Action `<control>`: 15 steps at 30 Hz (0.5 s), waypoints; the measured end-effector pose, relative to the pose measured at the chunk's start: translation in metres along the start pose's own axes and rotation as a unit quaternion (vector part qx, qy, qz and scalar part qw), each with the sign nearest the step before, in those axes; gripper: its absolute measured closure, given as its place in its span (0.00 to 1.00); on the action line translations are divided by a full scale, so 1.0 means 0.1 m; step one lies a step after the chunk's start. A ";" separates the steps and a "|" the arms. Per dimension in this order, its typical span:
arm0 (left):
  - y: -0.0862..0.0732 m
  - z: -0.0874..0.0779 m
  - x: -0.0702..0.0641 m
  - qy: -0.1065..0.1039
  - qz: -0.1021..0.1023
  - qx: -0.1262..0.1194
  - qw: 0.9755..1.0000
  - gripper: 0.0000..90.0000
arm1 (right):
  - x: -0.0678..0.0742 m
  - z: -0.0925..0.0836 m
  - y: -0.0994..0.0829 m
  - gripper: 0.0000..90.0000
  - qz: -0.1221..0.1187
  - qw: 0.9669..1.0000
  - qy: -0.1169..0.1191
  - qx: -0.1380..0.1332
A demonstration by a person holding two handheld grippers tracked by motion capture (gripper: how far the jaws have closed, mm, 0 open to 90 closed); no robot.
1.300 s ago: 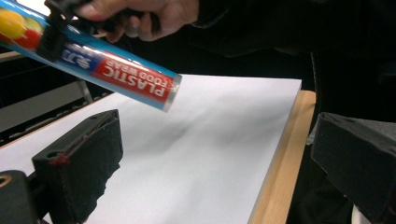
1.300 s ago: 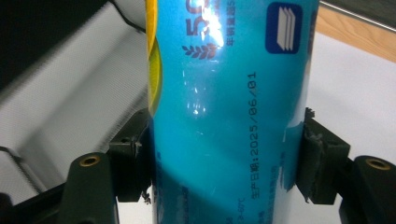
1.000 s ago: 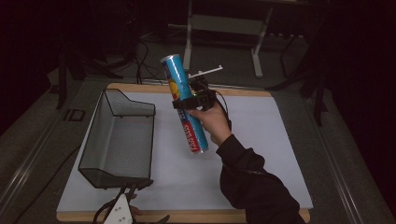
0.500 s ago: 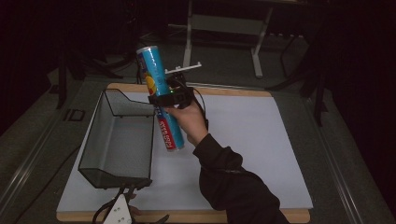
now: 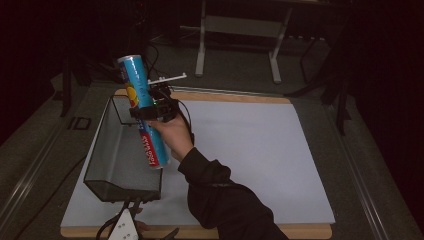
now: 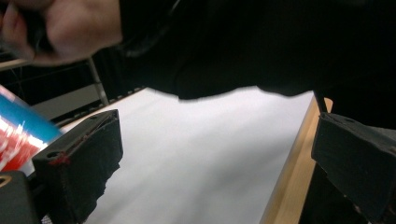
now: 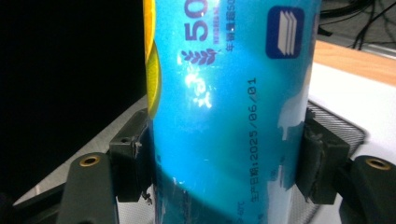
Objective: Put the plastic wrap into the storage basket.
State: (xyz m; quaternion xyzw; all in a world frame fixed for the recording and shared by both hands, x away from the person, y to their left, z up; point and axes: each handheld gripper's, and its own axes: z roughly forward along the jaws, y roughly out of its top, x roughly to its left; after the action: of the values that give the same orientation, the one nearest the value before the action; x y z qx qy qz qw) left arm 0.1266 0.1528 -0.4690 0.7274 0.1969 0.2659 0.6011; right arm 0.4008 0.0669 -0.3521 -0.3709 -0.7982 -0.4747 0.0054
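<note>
The right gripper (image 5: 150,111), jaws pressed tight on the tall blue chip can (image 5: 141,117), has carried it leftward over the black mesh basket (image 5: 107,167) at left, probably to drop in; the left gripper (image 6: 215,177) gapes empty.

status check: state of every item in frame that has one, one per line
chip can: lifted, tilted, its lower end over the basket; lid state cannot be told
right tongs: shut on the chip can, jaws pressed against its two sides
left tongs: open, nothing between the jaws, low at the table's near edge
wire basket: upright on the white mat, nothing visible inside
white mat: flat on the table
</note>
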 end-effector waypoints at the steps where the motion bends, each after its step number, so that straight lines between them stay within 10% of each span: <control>1: 0.00 0.00 0.00 0.002 0.001 0.001 1.000 0.03 | 0.01 0.04 -0.01 0.35 0.003 1.000 0.004 0.000; 15: 0.01 -0.01 -0.04 0.001 0.004 -0.001 1.000 0.03 | -0.04 0.55 -0.36 0.35 0.062 0.997 0.020 0.031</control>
State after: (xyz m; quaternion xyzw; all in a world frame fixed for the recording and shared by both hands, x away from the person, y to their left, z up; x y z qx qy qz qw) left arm 0.1230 0.1512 -0.4681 0.7275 0.1947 0.2692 0.6003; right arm 0.4013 0.0964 -0.4103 -0.4100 -0.7876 -0.4556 0.0627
